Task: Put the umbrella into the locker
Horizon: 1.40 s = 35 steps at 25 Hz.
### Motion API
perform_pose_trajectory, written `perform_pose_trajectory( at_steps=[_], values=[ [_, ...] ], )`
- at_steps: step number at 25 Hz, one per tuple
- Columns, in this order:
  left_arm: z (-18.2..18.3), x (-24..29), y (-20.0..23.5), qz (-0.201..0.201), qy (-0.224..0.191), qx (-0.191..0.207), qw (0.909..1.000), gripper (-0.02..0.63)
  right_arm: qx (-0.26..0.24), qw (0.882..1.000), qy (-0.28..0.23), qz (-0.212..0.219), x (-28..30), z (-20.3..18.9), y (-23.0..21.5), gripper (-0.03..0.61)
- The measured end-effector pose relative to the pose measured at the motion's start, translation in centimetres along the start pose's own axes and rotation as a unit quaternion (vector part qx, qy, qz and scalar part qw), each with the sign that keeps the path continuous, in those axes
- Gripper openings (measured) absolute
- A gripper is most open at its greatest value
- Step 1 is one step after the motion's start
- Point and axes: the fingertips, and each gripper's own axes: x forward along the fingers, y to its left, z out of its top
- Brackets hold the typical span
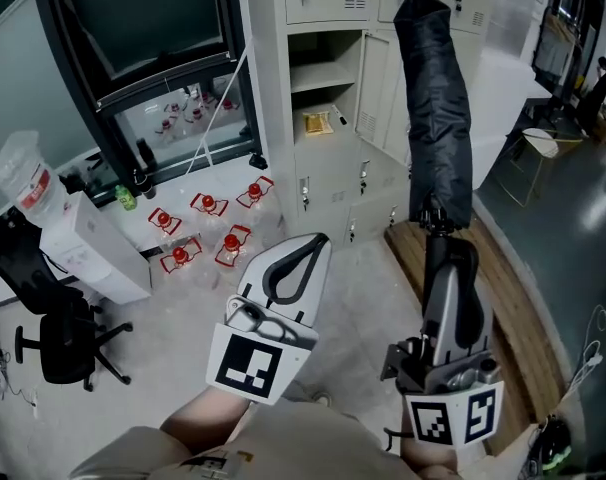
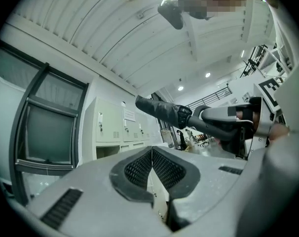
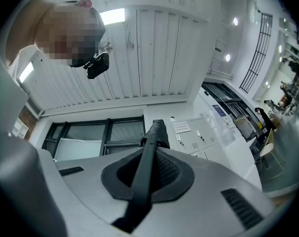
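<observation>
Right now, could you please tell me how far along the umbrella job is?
Done: the right tool is shut on the umbrella, and one locker compartment stands open. In hand: the umbrella is held upright, not yet inside. Left: placing it in the compartment and releasing it. The left tool is shut, empty.

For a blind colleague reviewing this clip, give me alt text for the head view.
The right gripper holds a folded black umbrella by one end, aimed toward grey lockers, one compartment standing open. The left gripper, shut and empty, hovers alongside.
</observation>
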Motion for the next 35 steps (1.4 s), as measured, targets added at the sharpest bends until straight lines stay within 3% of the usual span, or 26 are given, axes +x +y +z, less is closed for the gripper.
perform_pose_trajectory(
  at_steps=[14, 28, 35],
  values=[
    [-2.3, 0.8, -2.3, -0.017, 0.024, 0.042, 0.9987, 0.009, 0.014, 1.000, 0.025, 0.002, -0.5, -2.1, -2.4, 0.018],
    [-6.8, 4.8, 1.1, -0.022, 0.039, 0.047, 0.9979, 0.009, 0.010, 0.997, 0.071, 0.010, 3.8, -8.7, -3.8, 0.018],
    [-9.9, 7.4, 4.0, -0.023, 0.068, 0.044, 0.9965, 0.009, 0.025, 0.993, 0.113, -0.002, 7.0, -13.4, -5.0, 0.018]
  ],
)
